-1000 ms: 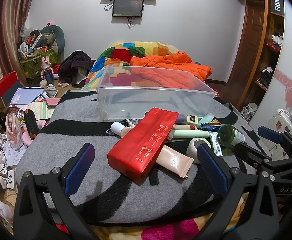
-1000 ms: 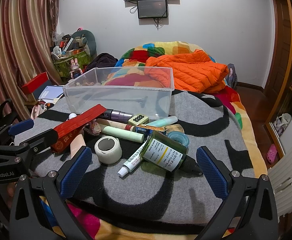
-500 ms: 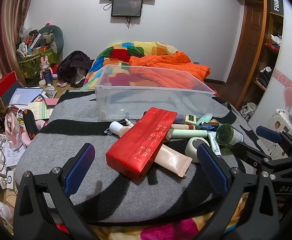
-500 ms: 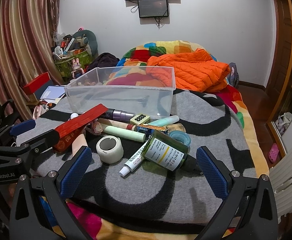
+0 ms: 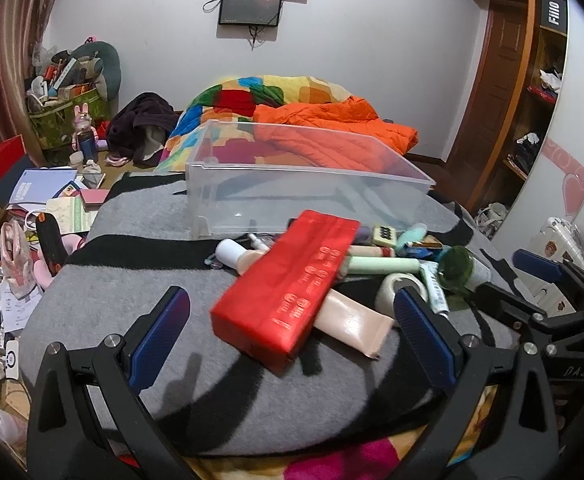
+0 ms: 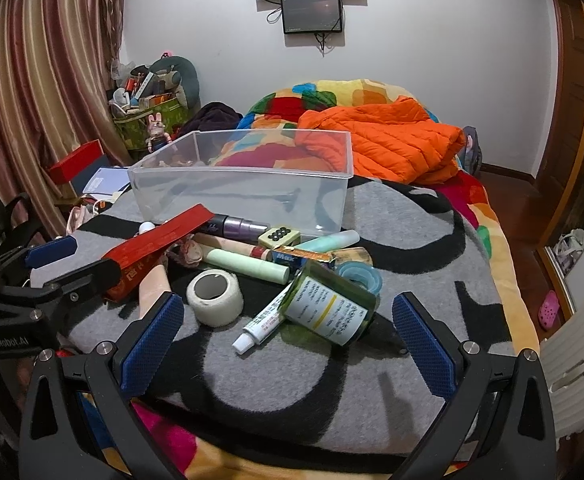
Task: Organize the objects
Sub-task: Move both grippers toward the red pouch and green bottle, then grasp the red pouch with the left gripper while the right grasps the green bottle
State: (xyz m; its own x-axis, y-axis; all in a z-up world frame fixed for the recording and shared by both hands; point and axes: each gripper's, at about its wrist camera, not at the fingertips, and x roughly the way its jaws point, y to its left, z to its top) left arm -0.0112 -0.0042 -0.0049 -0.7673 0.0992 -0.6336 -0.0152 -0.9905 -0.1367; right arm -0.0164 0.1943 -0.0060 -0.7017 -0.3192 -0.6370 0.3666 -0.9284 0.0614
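A pile of small items lies on the grey and black blanket in front of an empty clear plastic bin, which also shows in the right wrist view. A red box rests on a beige tube. A white tape roll, a green bottle and a small white tube lie nearest my right gripper. My left gripper is open, just short of the red box. My right gripper is open and empty.
An orange jacket and a colourful quilt lie behind the bin. Clutter, books and a red box crowd the floor at the left. A wooden shelf stands at the right.
Both grippers have edged slightly forward towards the pile. Nothing has been picked up.
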